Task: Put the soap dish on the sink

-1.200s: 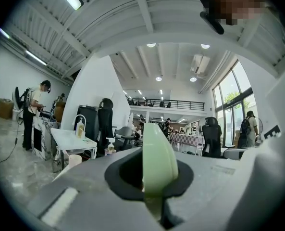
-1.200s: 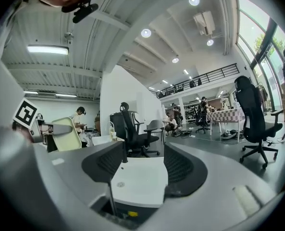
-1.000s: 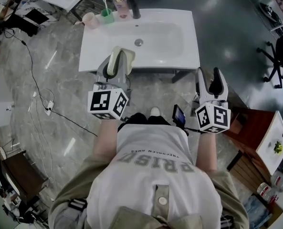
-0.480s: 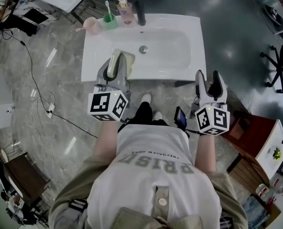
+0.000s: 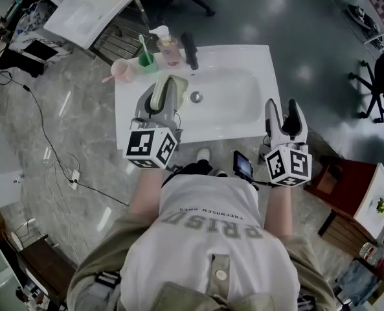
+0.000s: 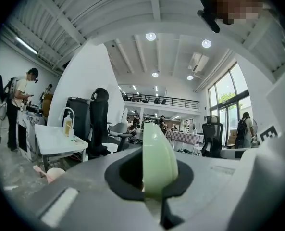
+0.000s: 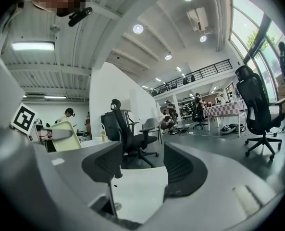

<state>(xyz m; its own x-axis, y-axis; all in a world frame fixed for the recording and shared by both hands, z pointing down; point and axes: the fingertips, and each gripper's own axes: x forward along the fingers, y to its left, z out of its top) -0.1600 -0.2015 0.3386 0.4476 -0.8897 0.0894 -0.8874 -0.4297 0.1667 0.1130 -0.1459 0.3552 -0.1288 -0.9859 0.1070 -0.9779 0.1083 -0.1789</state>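
L claw [image 5: 160, 104] clamped on pale-green soap dish [image 6: 157, 162], held edge-up over white sink [image 5: 243, 86]; R claw [image 5: 283, 114] wide, empty, at sink's front corner.

Glossy sink [image 5: 259, 123]; smooth plast. soap dish [image 5: 158, 92].

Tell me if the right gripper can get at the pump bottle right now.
Probably yes: the right gripper is open and empty at the front right edge of the sink, whose bowl between them is bare. The black faucet, just right of the pump bottle, crowds that side, though.
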